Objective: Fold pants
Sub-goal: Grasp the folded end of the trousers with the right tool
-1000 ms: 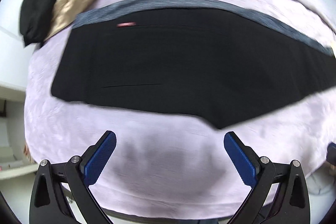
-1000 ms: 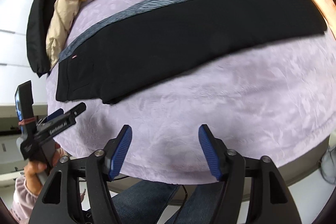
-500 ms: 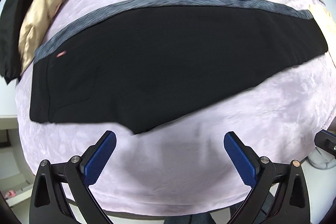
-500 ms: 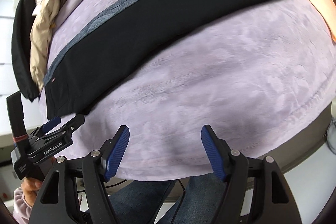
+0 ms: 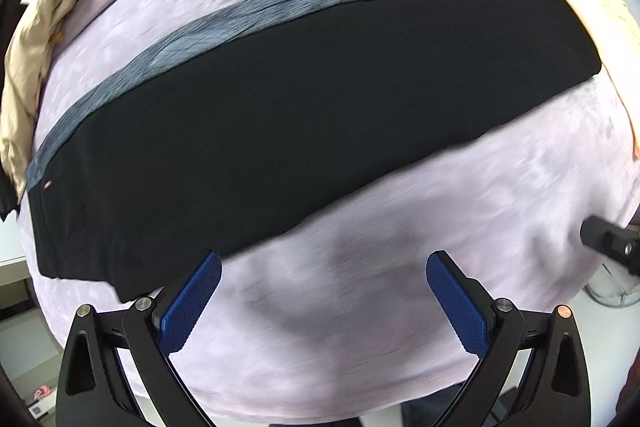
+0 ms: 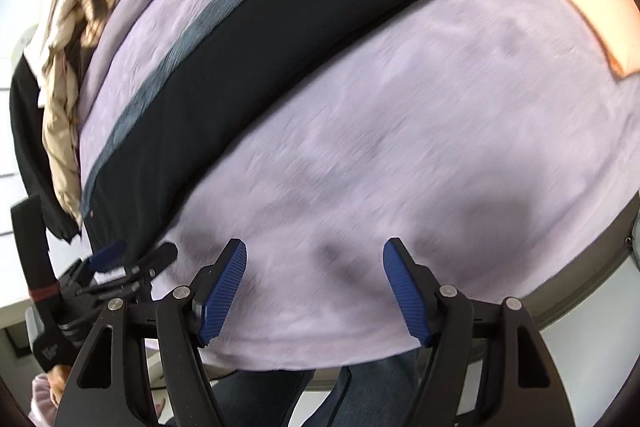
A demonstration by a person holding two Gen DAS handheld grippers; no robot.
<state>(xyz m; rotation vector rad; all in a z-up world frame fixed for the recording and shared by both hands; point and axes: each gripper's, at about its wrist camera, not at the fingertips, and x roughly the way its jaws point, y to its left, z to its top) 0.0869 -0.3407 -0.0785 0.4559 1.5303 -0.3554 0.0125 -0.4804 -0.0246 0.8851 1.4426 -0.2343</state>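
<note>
Pants (image 5: 304, 131) lie flat on the lilac blanket (image 5: 400, 307), legs stacked lengthwise. Left claw (image 5: 324, 303) and right claw (image 6: 316, 291) both gape wide, empty, above bare blanket. I judge next: grab the cuff end, fold toward the waist. Clothes heap (image 6: 76, 39) lies clear.

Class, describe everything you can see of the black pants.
The pants are black, matte, soft-looking cloth with a grey ribbed stripe along the far edge and a tiny pink tag near the waist. They lie flat and long on the lilac blanket, seemingly folded leg over leg. Neither gripper touches them.
</note>
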